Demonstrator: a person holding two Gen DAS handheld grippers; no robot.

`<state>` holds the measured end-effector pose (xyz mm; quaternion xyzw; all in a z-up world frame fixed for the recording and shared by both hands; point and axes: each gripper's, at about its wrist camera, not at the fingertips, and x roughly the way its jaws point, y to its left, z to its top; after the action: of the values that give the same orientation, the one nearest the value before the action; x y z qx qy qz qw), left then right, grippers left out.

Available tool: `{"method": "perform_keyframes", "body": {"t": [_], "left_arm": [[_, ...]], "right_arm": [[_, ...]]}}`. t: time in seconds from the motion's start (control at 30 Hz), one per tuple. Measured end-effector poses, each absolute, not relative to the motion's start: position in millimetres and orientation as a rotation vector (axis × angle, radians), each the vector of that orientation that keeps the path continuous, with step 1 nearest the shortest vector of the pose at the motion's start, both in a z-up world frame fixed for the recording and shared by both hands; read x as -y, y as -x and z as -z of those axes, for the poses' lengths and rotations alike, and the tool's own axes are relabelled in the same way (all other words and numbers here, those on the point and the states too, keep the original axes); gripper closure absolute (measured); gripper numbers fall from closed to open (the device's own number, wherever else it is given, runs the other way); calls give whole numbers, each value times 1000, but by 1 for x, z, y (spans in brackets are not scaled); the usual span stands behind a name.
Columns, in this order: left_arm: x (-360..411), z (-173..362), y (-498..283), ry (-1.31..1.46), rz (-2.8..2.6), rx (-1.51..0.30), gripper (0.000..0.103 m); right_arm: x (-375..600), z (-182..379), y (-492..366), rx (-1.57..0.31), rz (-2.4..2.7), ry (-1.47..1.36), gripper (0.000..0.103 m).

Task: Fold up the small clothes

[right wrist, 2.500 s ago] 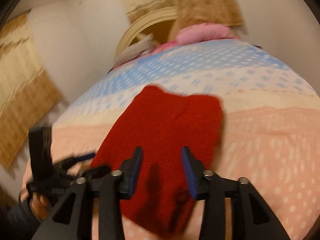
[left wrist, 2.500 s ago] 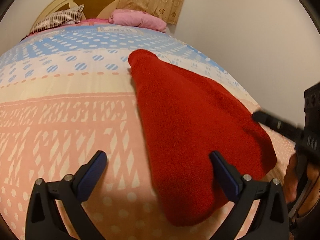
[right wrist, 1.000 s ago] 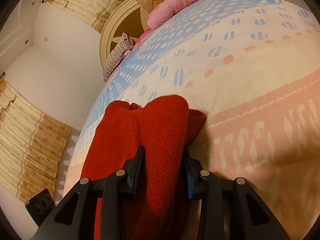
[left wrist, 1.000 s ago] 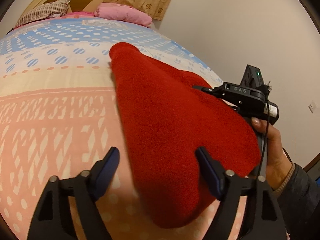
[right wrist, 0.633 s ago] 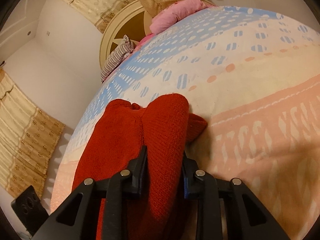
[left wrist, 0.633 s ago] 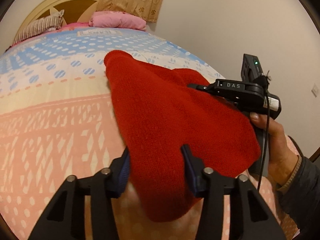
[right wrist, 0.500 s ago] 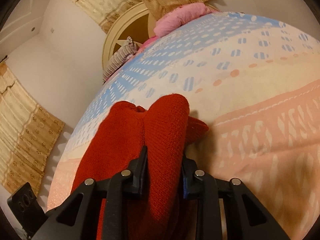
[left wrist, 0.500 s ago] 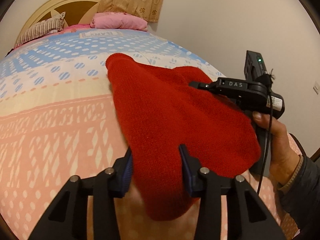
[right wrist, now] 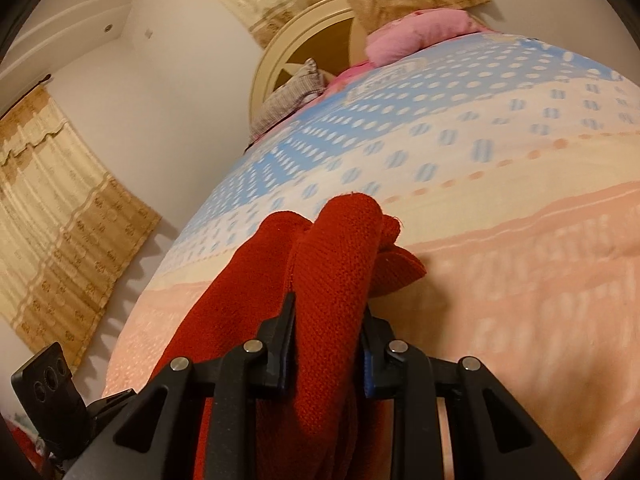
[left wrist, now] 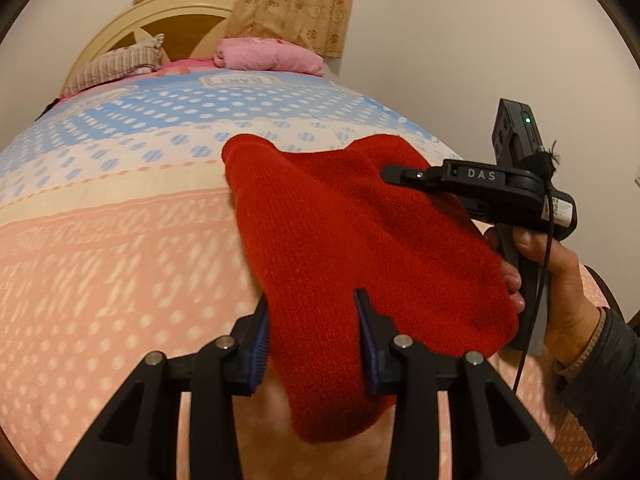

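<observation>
A red knit garment (left wrist: 352,232) is held up off the patterned bedspread (left wrist: 120,248). My left gripper (left wrist: 312,320) is shut on its near left edge. My right gripper (right wrist: 328,320) is shut on a bunched fold of the same garment (right wrist: 332,280). In the left wrist view the right gripper (left wrist: 404,174) reaches in from the right, held by a hand (left wrist: 560,280), with its jaws against the cloth's far right edge. The garment's lower end hangs below my left fingers.
The bed has a cream headboard (left wrist: 168,16), a striped pillow (left wrist: 116,66) and a pink folded blanket (left wrist: 268,56) at the far end. A white wall (left wrist: 460,40) runs along the right side. Curtains (right wrist: 52,220) hang on the left in the right wrist view.
My left gripper closed on the garment's near edge about half a second ago. Both grippers have since lifted the garment and drawn back from the headboard. The right gripper stayed shut on its fold.
</observation>
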<state>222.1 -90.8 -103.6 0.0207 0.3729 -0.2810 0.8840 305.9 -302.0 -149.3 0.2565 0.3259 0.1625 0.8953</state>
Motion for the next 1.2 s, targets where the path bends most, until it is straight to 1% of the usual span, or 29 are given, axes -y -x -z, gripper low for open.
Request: {"method": "perform_keyframes", "body": {"t": [0.33,1.2], "left_arm": [[54,96,-207,-59,500,-748,63],[-34,103,-173,9,359,-722,63]], "right_arm": [[237,143,-312,-690,-431,-494,77],[122,140,-319,-729,-591,-433,77]]}}
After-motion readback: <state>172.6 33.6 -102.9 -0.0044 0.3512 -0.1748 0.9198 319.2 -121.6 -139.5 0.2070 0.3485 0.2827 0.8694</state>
